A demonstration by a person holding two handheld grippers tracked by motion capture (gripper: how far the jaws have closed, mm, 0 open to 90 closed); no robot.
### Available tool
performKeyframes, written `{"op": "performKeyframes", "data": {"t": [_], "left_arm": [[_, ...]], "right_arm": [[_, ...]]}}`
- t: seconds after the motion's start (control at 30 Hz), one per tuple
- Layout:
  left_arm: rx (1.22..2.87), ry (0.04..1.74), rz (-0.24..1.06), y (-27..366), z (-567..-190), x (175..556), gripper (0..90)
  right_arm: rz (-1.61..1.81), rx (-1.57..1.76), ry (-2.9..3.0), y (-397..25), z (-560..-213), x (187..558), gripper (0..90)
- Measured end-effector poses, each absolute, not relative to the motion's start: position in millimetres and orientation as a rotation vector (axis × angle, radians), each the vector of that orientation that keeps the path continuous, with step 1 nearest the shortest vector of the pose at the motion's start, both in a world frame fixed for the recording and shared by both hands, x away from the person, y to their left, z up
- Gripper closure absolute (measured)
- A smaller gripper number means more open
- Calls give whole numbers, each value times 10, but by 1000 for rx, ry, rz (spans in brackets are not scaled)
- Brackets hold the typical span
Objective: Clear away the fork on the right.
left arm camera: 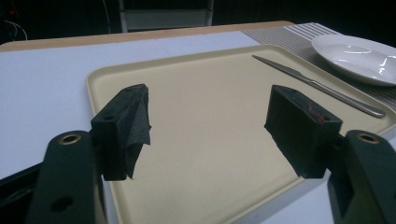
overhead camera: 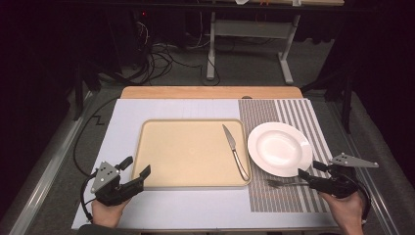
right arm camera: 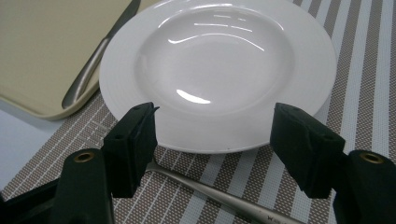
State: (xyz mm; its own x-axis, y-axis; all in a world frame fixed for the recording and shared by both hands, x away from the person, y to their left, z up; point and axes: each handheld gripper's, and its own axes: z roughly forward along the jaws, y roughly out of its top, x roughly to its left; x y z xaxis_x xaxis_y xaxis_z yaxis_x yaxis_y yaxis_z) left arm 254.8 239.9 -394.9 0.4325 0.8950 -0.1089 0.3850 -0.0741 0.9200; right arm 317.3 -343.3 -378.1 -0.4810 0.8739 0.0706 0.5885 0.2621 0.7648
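A beige tray [overhead camera: 186, 161] lies mid-table, with a table knife [overhead camera: 235, 151] along its right edge; the tray [left arm camera: 196, 121] and knife [left arm camera: 322, 87] also appear in the left gripper view. Right of it a white plate [overhead camera: 280, 148] rests on a striped placemat [overhead camera: 293, 115]. A fork [overhead camera: 284, 183] lies on the mat just in front of the plate. My left gripper [overhead camera: 137, 172] stands open at the tray's near left corner, its jaws empty [left arm camera: 210, 126]. My right gripper [overhead camera: 309, 172] hovers open above the fork's handle [right arm camera: 215, 193], facing the plate [right arm camera: 217, 70].
A white sheet [overhead camera: 122, 122] covers the table left of the placemat, with a wooden edge [overhead camera: 210, 92] at the far side. Beyond the table are desk legs [overhead camera: 211, 49] and cables on the floor. A cable [overhead camera: 80, 142] trails left from my left gripper.
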Motion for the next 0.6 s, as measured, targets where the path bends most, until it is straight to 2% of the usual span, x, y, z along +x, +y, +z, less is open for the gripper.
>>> {"op": "performKeyframes", "data": {"t": [0.6], "left_arm": [[1670,1128,628,2393,-3949,2551,314]], "right_arm": [[885,1359,2297,-3456,-3795,3192,379]]}}
